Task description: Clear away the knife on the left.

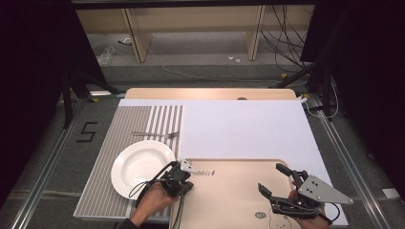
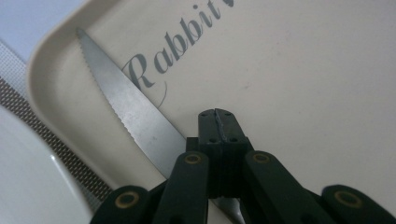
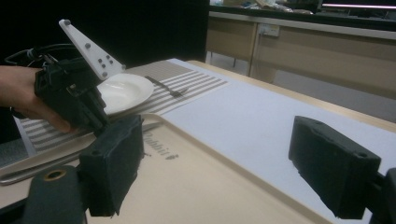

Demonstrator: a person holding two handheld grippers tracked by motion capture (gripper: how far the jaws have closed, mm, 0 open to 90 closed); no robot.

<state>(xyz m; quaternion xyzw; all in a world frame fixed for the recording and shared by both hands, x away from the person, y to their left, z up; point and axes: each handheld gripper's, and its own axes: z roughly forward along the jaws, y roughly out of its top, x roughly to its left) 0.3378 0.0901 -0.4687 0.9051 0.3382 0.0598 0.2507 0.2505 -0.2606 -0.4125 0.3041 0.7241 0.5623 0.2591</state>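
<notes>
Holding a shiny metal knife (image 2: pixel 133 114) with tiny saw teeth, the left gripper (image 2: pixel 218 122) has its black jaws squeezed tight on it. The knife lies low over the smooth tan tray (image 1: pixel 229 191), close to the tray's rounded corner. The right gripper (image 1: pixel 274 180) hangs over the tray with its jaws wide apart. A round white plate (image 1: pixel 138 167) and a fork (image 1: pixel 157 135) sit on a stripy mat (image 1: pixel 119 138) beside it. A white sheet (image 1: pixel 243 129) covers the wooden table (image 1: pixel 210 93).

Serrated steel knife (image 2: pixel 135 116) over tray corner (image 2: pixel 46 60)
</notes>
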